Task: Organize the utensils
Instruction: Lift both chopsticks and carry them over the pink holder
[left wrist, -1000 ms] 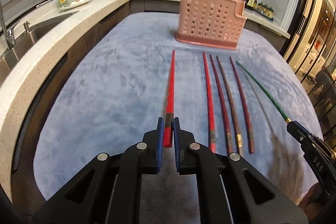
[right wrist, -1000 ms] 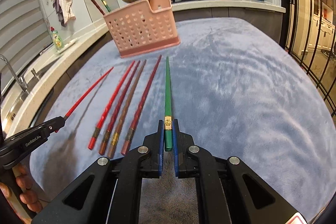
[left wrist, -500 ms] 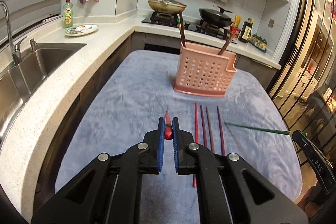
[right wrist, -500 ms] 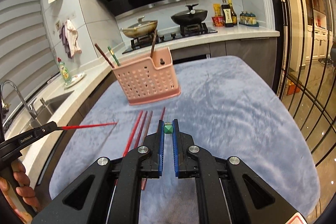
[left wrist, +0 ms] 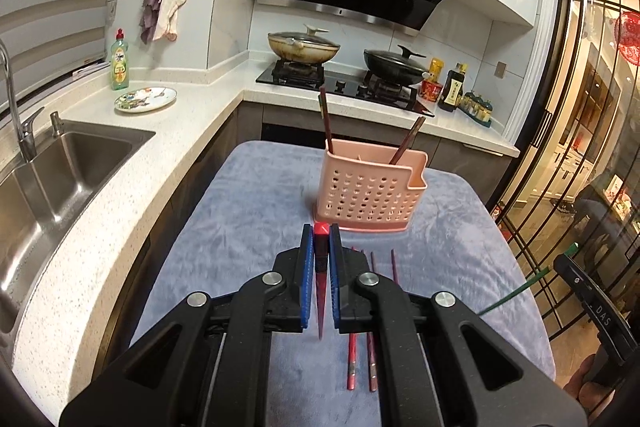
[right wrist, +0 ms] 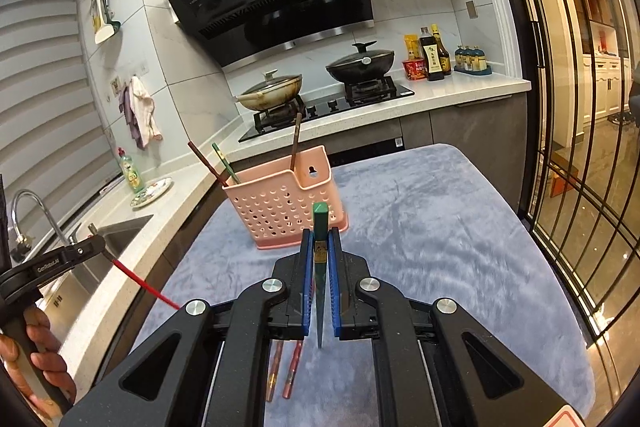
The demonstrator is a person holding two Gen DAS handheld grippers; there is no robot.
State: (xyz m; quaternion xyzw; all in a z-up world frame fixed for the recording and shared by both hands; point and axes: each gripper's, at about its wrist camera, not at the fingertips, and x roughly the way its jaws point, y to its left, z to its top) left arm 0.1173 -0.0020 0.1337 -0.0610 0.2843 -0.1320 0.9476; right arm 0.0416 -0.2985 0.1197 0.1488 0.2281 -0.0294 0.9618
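My left gripper point(left wrist: 319, 247) is shut on a red chopstick point(left wrist: 320, 279), held up in the air with its tip pointing down toward the camera. My right gripper point(right wrist: 320, 247) is shut on a green chopstick point(right wrist: 320, 267), held the same way. A pink perforated utensil holder point(left wrist: 368, 191) stands on the blue-grey cloth ahead, with chopsticks standing in it; it also shows in the right wrist view point(right wrist: 280, 205). Several chopsticks point(left wrist: 362, 355) lie side by side on the cloth below my left gripper, partly hidden by it.
The cloth-covered table point(left wrist: 240, 227) drops off at its edges. A sink point(left wrist: 52, 171) and counter run on the left, with a plate point(left wrist: 145, 99) and soap bottle point(left wrist: 119, 66). A stove with two pans point(left wrist: 344, 57) stands behind. Glass doors are on the right.
Both grippers lifted their chopsticks off the cloth, rose well above the table and tilted them, so the tips now point down toward the cameras.
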